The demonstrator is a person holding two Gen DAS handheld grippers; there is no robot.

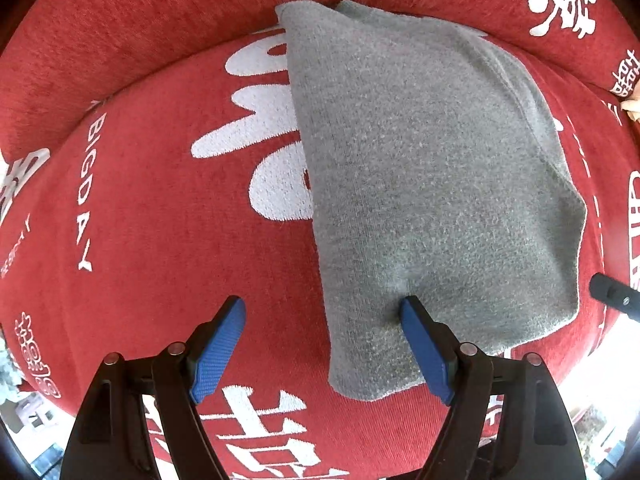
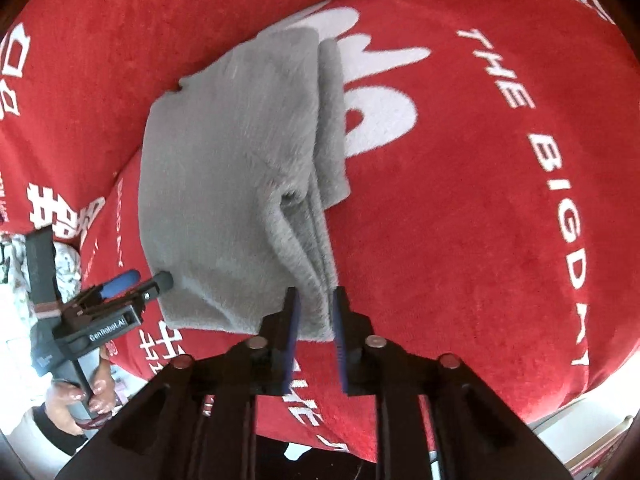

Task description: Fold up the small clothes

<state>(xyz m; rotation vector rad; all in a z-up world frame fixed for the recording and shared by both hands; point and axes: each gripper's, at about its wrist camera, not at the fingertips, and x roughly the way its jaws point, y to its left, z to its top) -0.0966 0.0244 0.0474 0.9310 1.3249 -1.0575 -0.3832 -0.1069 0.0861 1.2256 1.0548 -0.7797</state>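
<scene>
Grey knit garment [image 1: 432, 184] lies folded on the red cushion [image 1: 160, 240], long axis running away from both grippers. Right gripper [image 2: 316, 316] straddles its bunched near edge, jaws slack; left gripper [image 1: 324, 344] gapes wide over the opposite near corner, empty.

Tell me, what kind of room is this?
Probably a home living room or bedroom. A grey garment lies on a red cover with white lettering, draped over something cushioned, like a sofa or bed. Bright daylight at the edges suggests a window nearby.
</scene>
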